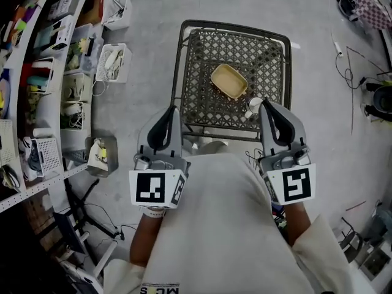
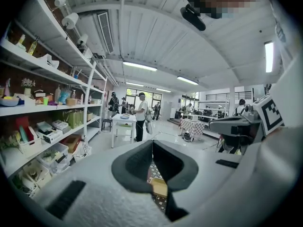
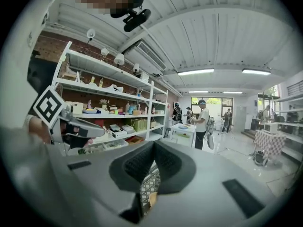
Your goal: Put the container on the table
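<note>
A shallow tan container [image 1: 229,81] lies on the black mesh table [image 1: 184,54] in front of me, right of its middle. My left gripper [image 1: 166,113] hovers at the table's near left edge and my right gripper [image 1: 267,106] at its near right corner. Each has its jaws shut with nothing between them. In the left gripper view the dark pads meet at the tip of the left gripper [image 2: 152,143], and the container [image 2: 159,187] shows below them. The right gripper [image 3: 154,145] looks the same, with a strip of mesh table [image 3: 149,186] under it.
A small white cup-like thing [image 1: 253,106] sits by the table's near right corner. Crowded shelves [image 1: 55,72] and white baskets [image 1: 113,63] line the left. Cables [image 1: 349,72] trail over the floor on the right. People [image 2: 140,115] stand far off across the room.
</note>
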Demonstrator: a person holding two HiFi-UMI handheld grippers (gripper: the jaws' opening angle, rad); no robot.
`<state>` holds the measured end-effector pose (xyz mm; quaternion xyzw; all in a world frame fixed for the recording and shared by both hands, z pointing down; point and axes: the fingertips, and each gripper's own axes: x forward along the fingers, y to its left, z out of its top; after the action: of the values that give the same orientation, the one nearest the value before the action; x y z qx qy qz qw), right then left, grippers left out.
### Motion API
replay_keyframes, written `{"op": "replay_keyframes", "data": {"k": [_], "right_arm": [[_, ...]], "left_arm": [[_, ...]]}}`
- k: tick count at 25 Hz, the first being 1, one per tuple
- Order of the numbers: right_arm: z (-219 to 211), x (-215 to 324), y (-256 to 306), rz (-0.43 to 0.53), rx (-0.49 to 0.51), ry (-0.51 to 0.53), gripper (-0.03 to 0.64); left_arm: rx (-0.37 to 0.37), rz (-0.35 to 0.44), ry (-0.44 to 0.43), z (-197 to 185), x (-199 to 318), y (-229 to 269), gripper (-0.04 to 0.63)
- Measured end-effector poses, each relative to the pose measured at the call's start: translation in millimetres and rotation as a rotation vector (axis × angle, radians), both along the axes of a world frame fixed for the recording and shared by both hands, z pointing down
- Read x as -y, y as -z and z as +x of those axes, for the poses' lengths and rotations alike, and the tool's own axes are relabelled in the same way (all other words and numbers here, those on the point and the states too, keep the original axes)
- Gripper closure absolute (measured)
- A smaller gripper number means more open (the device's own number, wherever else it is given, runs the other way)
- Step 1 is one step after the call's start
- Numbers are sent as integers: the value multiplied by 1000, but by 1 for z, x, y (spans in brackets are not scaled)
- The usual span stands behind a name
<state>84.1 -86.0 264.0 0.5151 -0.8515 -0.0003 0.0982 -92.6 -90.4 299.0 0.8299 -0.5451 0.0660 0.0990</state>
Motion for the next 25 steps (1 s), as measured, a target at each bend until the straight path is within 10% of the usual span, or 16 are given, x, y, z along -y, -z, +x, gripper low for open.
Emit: {"op": "replay_keyframes", "data": {"k": [25], "right_arm": [[-6,-11,-21,-63,5,39,600]], "left_arm": [[16,-7,-63,22,-2,3,569]]}}
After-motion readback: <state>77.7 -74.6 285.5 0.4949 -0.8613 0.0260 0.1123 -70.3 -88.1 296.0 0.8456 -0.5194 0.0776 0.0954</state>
